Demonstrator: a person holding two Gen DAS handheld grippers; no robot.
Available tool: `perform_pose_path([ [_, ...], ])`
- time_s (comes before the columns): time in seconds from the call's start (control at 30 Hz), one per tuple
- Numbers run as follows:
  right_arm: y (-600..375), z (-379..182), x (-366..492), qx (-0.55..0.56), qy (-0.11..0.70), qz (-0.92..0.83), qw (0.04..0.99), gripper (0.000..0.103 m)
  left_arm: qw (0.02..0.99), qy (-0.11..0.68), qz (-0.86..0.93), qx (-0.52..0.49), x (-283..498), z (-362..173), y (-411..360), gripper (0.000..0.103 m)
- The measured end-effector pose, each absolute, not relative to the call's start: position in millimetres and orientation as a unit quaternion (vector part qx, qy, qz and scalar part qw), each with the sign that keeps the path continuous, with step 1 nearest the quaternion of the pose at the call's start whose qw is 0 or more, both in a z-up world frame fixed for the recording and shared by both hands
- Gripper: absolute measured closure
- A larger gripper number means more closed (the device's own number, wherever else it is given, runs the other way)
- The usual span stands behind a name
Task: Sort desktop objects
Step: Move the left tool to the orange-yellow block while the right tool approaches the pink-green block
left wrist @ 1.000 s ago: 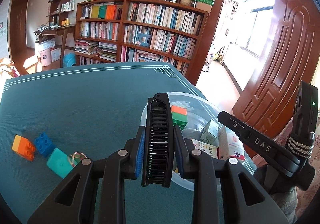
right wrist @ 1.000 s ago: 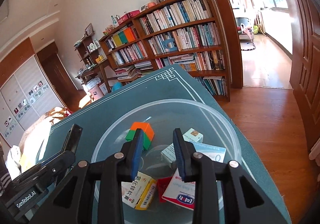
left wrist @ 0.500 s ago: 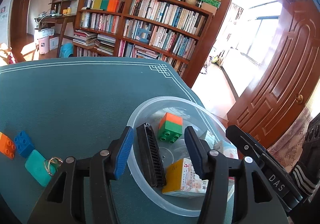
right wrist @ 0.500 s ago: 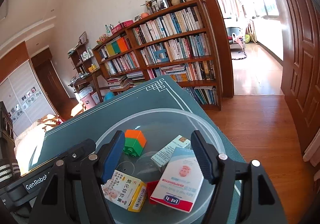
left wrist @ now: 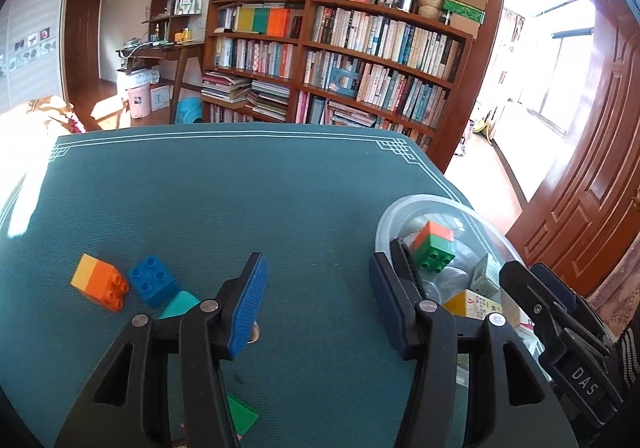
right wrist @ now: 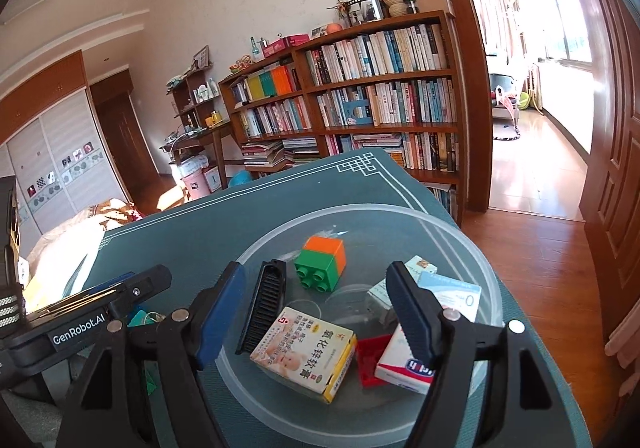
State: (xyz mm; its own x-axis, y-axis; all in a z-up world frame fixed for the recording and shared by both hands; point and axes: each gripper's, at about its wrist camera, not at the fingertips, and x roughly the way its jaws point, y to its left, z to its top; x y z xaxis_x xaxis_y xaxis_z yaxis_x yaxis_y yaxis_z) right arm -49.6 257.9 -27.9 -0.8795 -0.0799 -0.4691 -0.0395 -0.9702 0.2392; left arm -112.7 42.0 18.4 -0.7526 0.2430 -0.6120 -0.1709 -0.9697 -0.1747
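A clear plastic bowl [right wrist: 460, 244] sits at the table's right edge. It holds a black comb [right wrist: 264, 304], an orange-green brick [right wrist: 322, 262] and several medicine boxes [right wrist: 308, 352]. My right gripper [right wrist: 316, 296] is open and empty over the bowl. My left gripper [left wrist: 316, 280] is open and empty over the green table, left of the bowl [left wrist: 404, 208]. An orange-yellow brick [left wrist: 100, 282], a blue brick [left wrist: 152, 286] and a teal tag [left wrist: 180, 306] lie on the table at its left.
A green flat piece [left wrist: 242, 416] lies near the front edge under the left gripper. The table [left wrist: 224, 200] ends just right of the bowl, above a wooden floor [right wrist: 532, 248]. A bookshelf [left wrist: 332, 60] stands behind the table.
My left gripper opened and dropped the black comb into the bowl, then moved left off the bowl. My right gripper opened wider over the bowl.
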Motion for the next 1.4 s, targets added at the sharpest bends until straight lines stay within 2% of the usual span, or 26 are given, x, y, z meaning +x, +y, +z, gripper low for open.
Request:
perform_pose_path([
  [0.5,198.6,-39.6,-35.0,0.262,-0.068,-0.960,0.075,0.025,0.006,-0.074,0.935,-0.348,-119.2,-6.1,-66.8,0.047],
  [0.7,180.0,-46.7,-32.0,0.271,-0.046,-0.957,0.097,0.025,-0.030,-0.051,0.938,-0.342,-127.2,-14.9,-91.6,0.047],
  [0.97,158.4,-55.4,-26.0,0.283,-0.022,-0.951,0.126,0.025,-0.015,-0.062,0.932,-0.356,-137.9,-36.4,-108.2,0.047],
  [1.03,152.7,-57.0,-24.3,0.286,-0.017,-0.949,0.132,0.025,-0.003,-0.079,0.931,-0.356,-139.2,-42.7,-112.9,0.040],
  [1.1,147.7,-60.3,-23.0,0.290,-0.012,-0.947,0.139,0.025,0.001,-0.088,0.932,-0.352,-139.4,-44.1,-115.9,0.038],
  [1.4,127.6,-73.5,-19.2,0.316,0.004,-0.933,0.174,0.025,0.024,-0.083,0.931,-0.355,-137.3,-41.7,-113.1,0.038],
])
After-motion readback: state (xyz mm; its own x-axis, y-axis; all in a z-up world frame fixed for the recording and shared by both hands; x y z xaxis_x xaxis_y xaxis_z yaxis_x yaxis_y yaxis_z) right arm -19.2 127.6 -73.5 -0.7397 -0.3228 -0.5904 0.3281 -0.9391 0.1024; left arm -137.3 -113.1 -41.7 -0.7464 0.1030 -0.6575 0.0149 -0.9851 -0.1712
